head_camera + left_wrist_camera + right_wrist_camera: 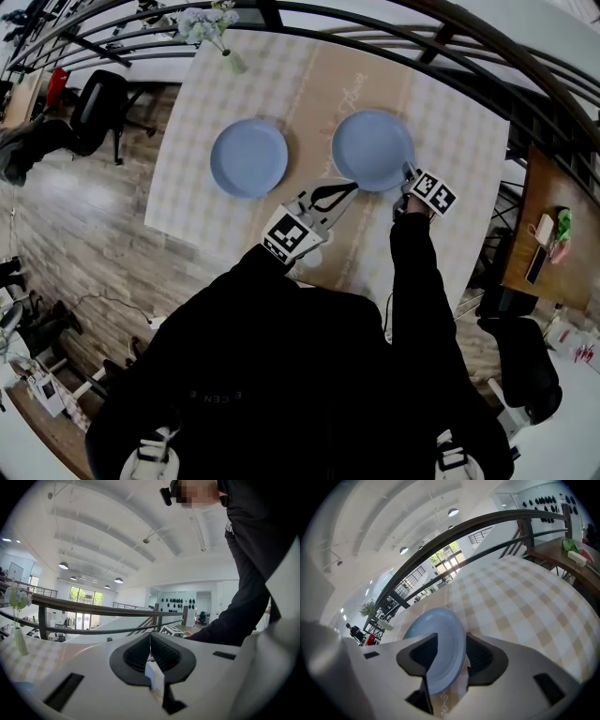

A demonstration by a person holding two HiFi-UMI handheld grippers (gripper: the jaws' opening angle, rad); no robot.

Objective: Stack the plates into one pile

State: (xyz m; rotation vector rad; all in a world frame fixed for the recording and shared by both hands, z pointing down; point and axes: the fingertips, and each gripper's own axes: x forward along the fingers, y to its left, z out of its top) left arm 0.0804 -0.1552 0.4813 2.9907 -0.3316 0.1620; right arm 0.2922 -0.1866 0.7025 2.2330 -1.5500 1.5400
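Two light blue plates lie apart on the checked tablecloth [450, 131]: the left plate [248, 157] and the right plate [372, 150]. My right gripper [409, 173] is at the right plate's near right rim. In the right gripper view its jaws [451, 637] stand open with that plate's rim [438, 644] between them; a gap shows at the right pad [480, 656]. My left gripper [352, 187] is shut, with nothing in it, its tips close to the right plate's near edge. The left gripper view shows its closed tips [150, 637] and my dark right sleeve [243, 602].
A thin vase of flowers [211, 28] stands at the table's far left corner, also seen in the left gripper view [18, 634]. A curved railing [441, 37] runs behind the table. A black chair [98, 103] is at the left; a wooden side table [553, 234] at the right.
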